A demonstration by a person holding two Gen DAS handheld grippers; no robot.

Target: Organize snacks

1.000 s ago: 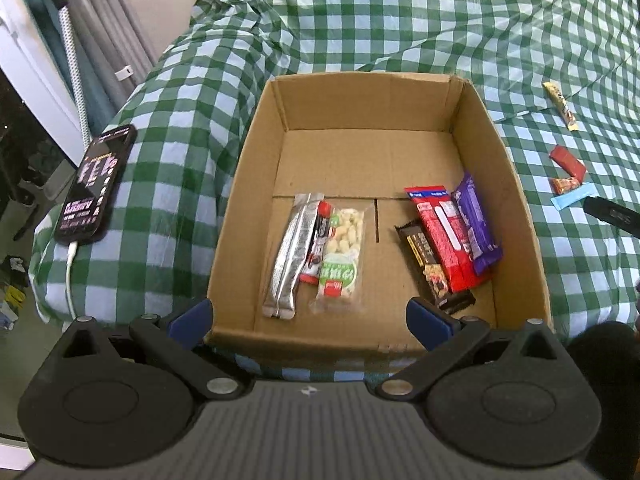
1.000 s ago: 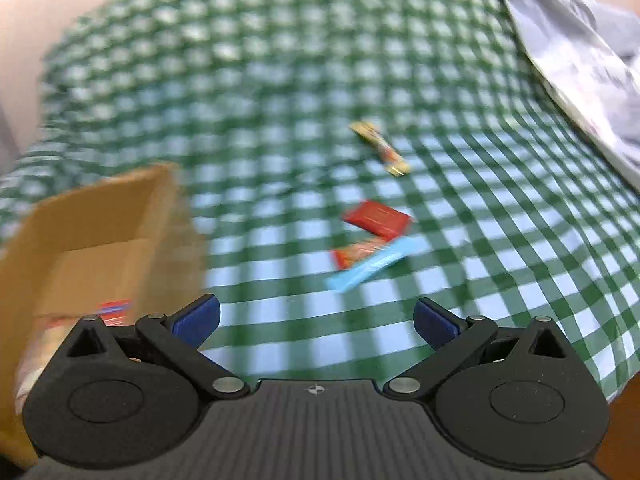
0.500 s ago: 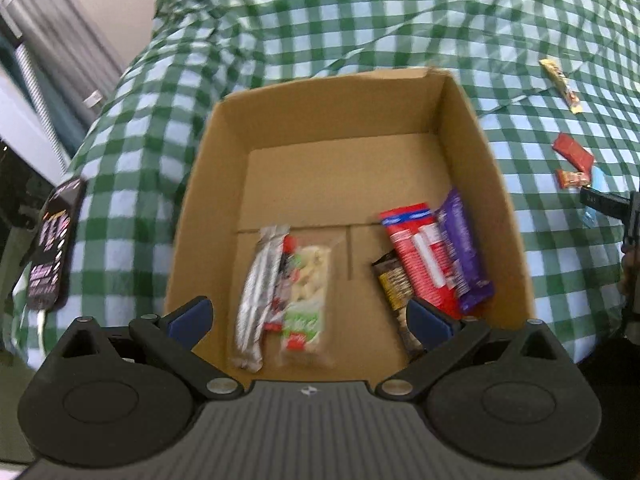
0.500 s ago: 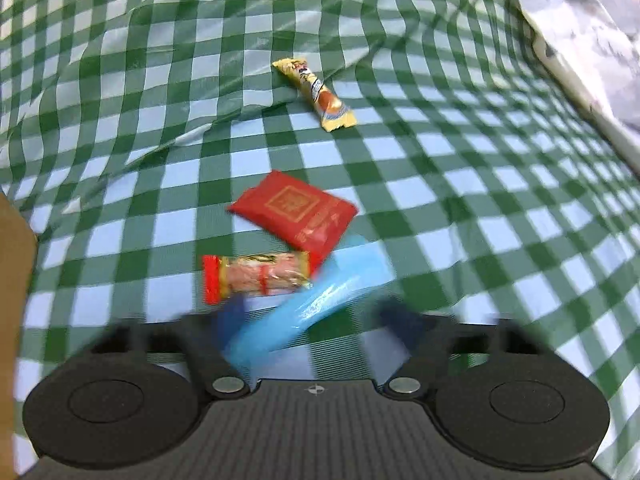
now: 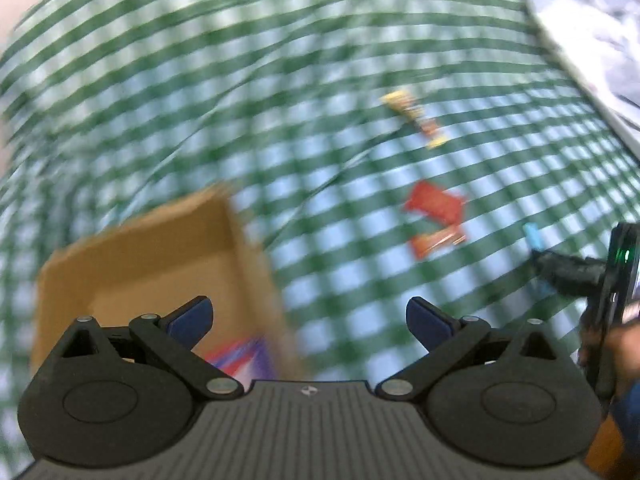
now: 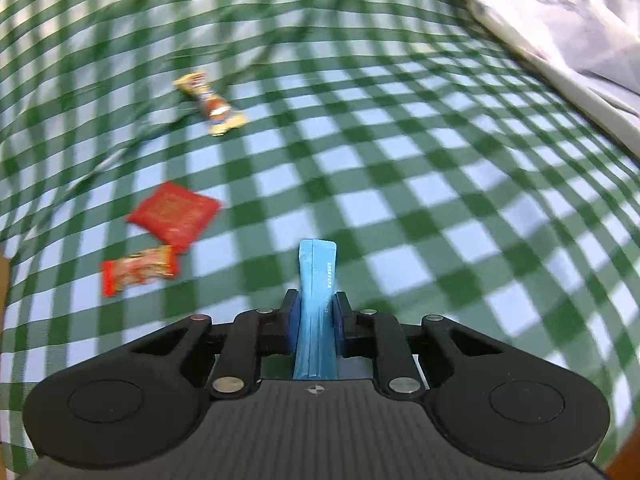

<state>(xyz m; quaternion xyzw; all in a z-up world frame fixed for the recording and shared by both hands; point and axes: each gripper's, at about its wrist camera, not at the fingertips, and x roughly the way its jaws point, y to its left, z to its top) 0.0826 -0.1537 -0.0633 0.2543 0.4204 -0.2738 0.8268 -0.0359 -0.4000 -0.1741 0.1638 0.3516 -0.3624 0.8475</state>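
My right gripper (image 6: 315, 308) is shut on a light blue snack packet (image 6: 317, 280) and holds it above the green checked cloth (image 6: 400, 184). To its left lie a red square packet (image 6: 174, 214), a small red-orange bar (image 6: 138, 270) and a yellow bar (image 6: 210, 102). My left gripper (image 5: 308, 320) is open and empty, over the right wall of the cardboard box (image 5: 144, 256). That blurred view shows the red packet (image 5: 434, 204), the orange bar (image 5: 436, 240), the yellow bar (image 5: 414, 116), and the right gripper (image 5: 560, 270) with the blue packet (image 5: 532, 236).
A red and purple snack (image 5: 240, 356) shows inside the box near its right wall. A grey and white cloth (image 6: 560, 28) lies at the far right on the checked surface. A hand (image 5: 612, 352) holds the right gripper at the right edge.
My right gripper has shut on the blue packet and lifted it off the cloth. My left gripper has swung right, from over the box's middle to its right wall.
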